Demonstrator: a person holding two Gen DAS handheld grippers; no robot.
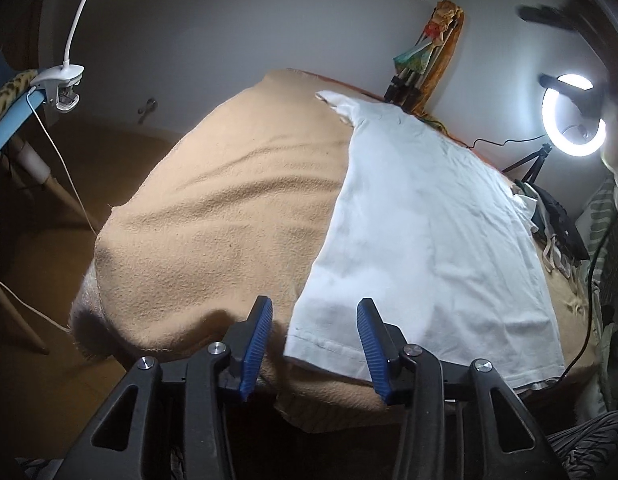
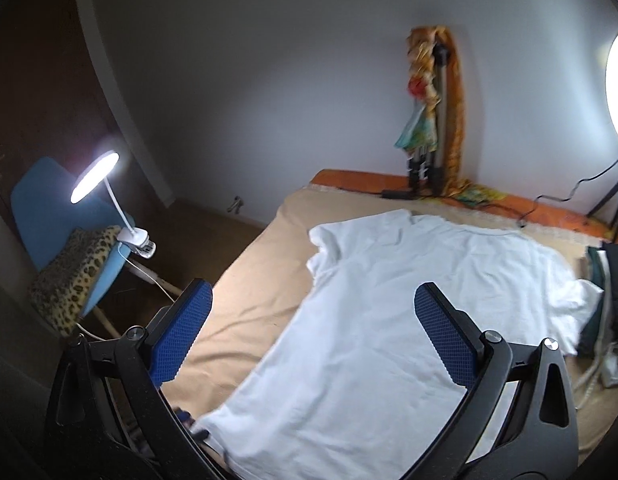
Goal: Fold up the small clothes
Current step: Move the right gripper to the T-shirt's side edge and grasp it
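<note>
A white T-shirt [image 1: 421, 216] lies spread flat on a tan blanket [image 1: 213, 216], its hem at the near edge and its collar toward the wall. My left gripper [image 1: 315, 310] is open, its blue pads [image 1: 257, 336] straddling the shirt's near left hem corner just above it. In the right wrist view the same shirt [image 2: 389, 320] fills the middle of the tan blanket [image 2: 253, 280]. My right gripper [image 2: 313, 296] is open and empty, held above the shirt's lower half. A blue fingertip of the left gripper [image 2: 185, 416] shows at the shirt's near left corner.
A folded tripod draped with colourful cloth [image 2: 433, 120] leans on the wall behind the bed. A ring light [image 1: 571, 116] stands at the right. A pile of dark clothes [image 2: 605, 288] lies at the shirt's right. A clip lamp [image 2: 95, 178] and blue chair [image 2: 49, 204] stand left.
</note>
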